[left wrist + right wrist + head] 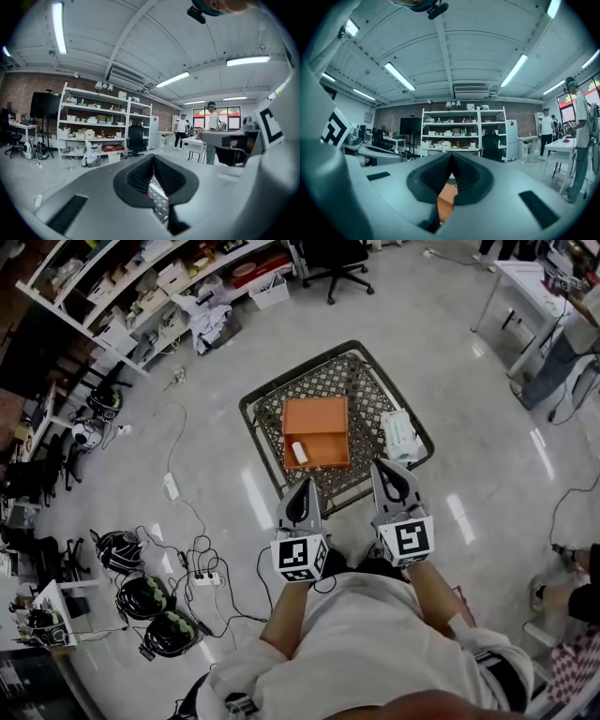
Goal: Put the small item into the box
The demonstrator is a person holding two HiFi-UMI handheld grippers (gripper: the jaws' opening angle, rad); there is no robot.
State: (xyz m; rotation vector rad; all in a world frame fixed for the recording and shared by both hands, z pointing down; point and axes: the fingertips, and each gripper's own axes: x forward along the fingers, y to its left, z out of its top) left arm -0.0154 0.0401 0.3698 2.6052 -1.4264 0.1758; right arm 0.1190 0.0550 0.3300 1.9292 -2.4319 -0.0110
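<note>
Holding L gripper (305,486) & R gripper (379,467) side by side above near edge of mesh table (366,390), tips aimed toward orange box (316,418). In left gripper view: L gripper (153,163) clenched tight, ribbed pads meeting, nothing btwn, only a strip of mesh table (161,206) showing thru gap below. Same in right gripper view: R gripper (452,161) clenched & empty, w/ a slice of orange box (446,200) visible under pads. Box lying open at table centre, flat, in two shallow halves. Small item (300,453), white & roughly cylindrical, resting inside near half toward its left wall, apart from both grippers. White packet (400,435) on same table, just right of box; touching or not, can't tell. Beyond table: office chair (335,261) & shelving (122,296) w/ bins along far-left wall. On floor at left: helmets (142,596), cables (192,512), power strip (206,579). Ppl (181,132) standing by white desks at right in both gripper views.
</note>
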